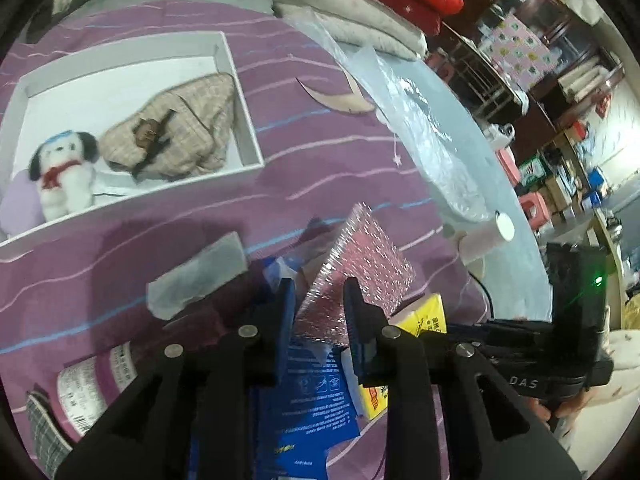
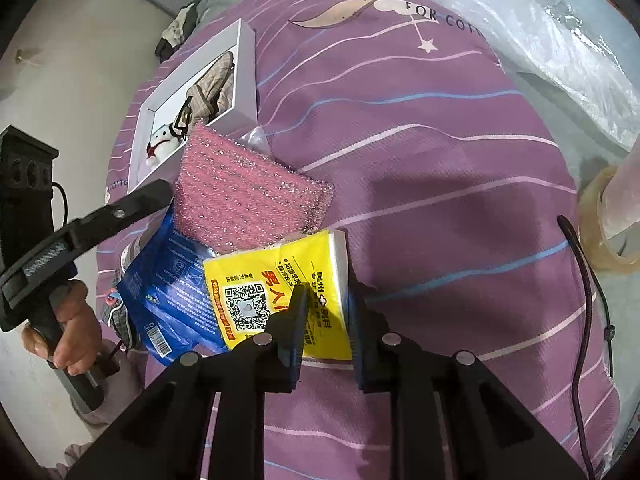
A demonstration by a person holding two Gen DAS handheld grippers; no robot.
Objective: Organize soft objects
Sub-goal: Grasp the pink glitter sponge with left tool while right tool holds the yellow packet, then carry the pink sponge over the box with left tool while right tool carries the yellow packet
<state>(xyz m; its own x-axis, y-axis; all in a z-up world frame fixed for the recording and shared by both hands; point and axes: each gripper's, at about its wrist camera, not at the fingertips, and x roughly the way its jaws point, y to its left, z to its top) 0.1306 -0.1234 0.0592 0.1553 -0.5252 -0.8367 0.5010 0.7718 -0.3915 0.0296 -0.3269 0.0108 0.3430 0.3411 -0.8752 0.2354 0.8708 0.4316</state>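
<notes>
The left gripper (image 1: 318, 300) clamps the pink sponge (image 1: 356, 268), held tilted above the blue packet (image 1: 308, 400) on the purple sheet (image 1: 320, 152). The right gripper (image 2: 326, 300) clasps the yellow tissue pack (image 2: 272, 288) just beside it. The white box (image 1: 244, 100) holds 1 plush dog (image 1: 62, 172) and a plaid pouch (image 1: 180, 128).

blue packet (image 1: 308, 412) half-hidden, tape roll (image 2: 608, 220) cropped

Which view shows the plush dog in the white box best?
The left wrist view: the plush dog shows whole, sitting in the white box. In the right wrist view the pink sponge hides part of it.
</notes>
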